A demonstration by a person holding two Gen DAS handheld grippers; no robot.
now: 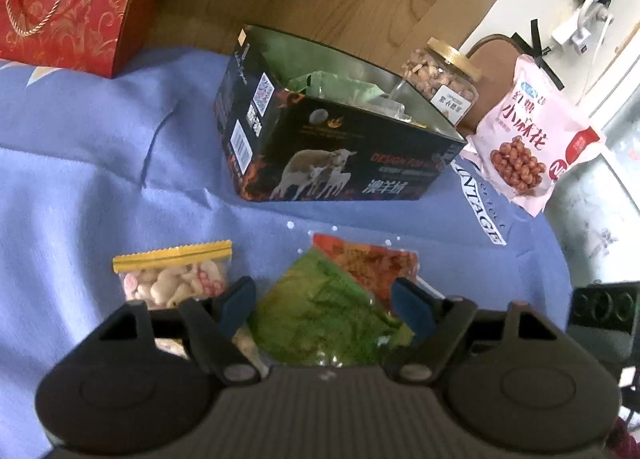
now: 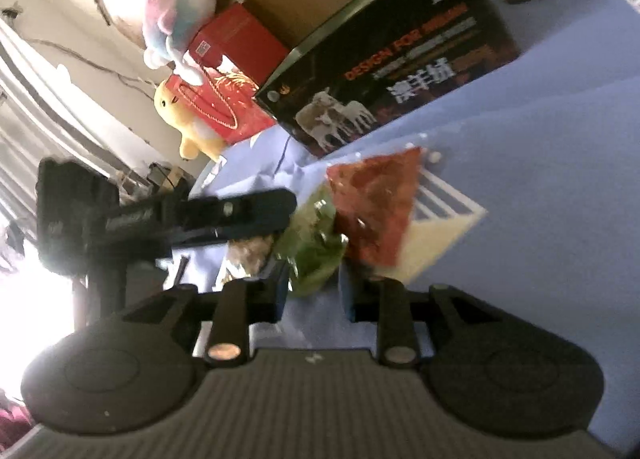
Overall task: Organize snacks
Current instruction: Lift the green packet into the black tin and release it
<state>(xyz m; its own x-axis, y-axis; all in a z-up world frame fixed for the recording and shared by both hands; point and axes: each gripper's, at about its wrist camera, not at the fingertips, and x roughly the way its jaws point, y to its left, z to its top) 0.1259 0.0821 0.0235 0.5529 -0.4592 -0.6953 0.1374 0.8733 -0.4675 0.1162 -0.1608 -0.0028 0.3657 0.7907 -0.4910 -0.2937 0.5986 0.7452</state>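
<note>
my left gripper (image 1: 324, 299) wide, straddling green snack packet (image 1: 328, 323) at lower centre, not yet pinched. my right gripper (image 2: 314, 293) wide, empty, near same packet. next: close left, carry to black box (image 1: 320, 139) mid-frame.

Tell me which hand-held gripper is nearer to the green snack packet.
Left. The left hand-held gripper has open fingers on both sides of the green snack packet; the right hand-held gripper, also open, reaches only its near end.

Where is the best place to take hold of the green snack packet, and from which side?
Grip the green snack packet across its width, coming from above and its near end. It lies flat, overlapping the red packet, and the open left tongs straddle it.
</note>
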